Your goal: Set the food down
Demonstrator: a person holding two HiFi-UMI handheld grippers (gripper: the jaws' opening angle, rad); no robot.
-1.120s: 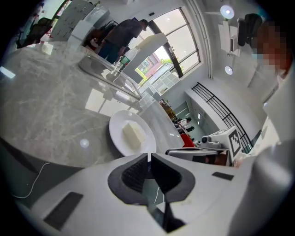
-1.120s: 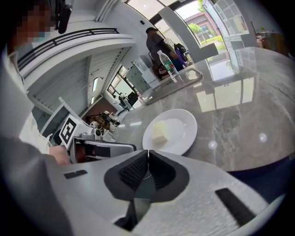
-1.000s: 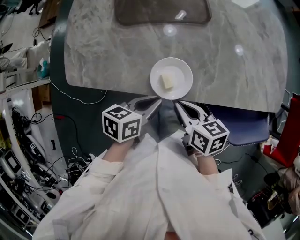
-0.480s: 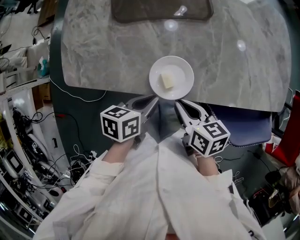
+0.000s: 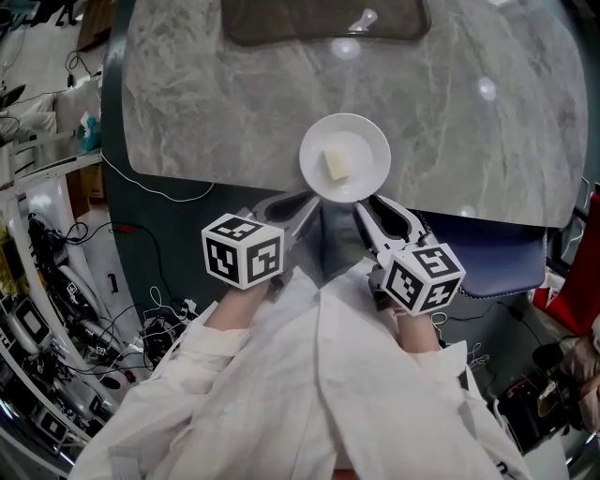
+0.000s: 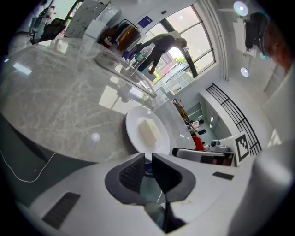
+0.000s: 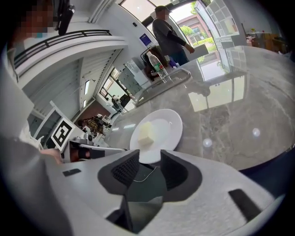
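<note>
A white plate (image 5: 371, 137) carrying a pale yellow block of food (image 5: 337, 165) rests on the grey marble table (image 5: 234, 94), close to its near edge. My left gripper (image 5: 314, 200) is shut on the plate's near rim, its pads almost together. In the left gripper view the plate (image 6: 133, 134) and the food (image 6: 148, 131) lie just beyond the left gripper (image 6: 148, 156). My right gripper (image 5: 362, 204) has just been opening; its pads stand apart on either side of the rim without pressing it. The right gripper view shows the plate (image 7: 168, 123) and the food (image 7: 146, 133) ahead of the right gripper (image 7: 150, 155).
A dark tray (image 5: 323, 23) lies at the table's far side. A blue chair seat (image 5: 497, 253) sits below the table edge at right. Cables and equipment (image 5: 56, 309) crowd the floor at left. A person (image 7: 169, 34) stands by the far windows, near some bottles (image 7: 156, 64).
The right gripper's jaws have parted off the plate rim. The plate, the food and the left gripper stay where they were.
</note>
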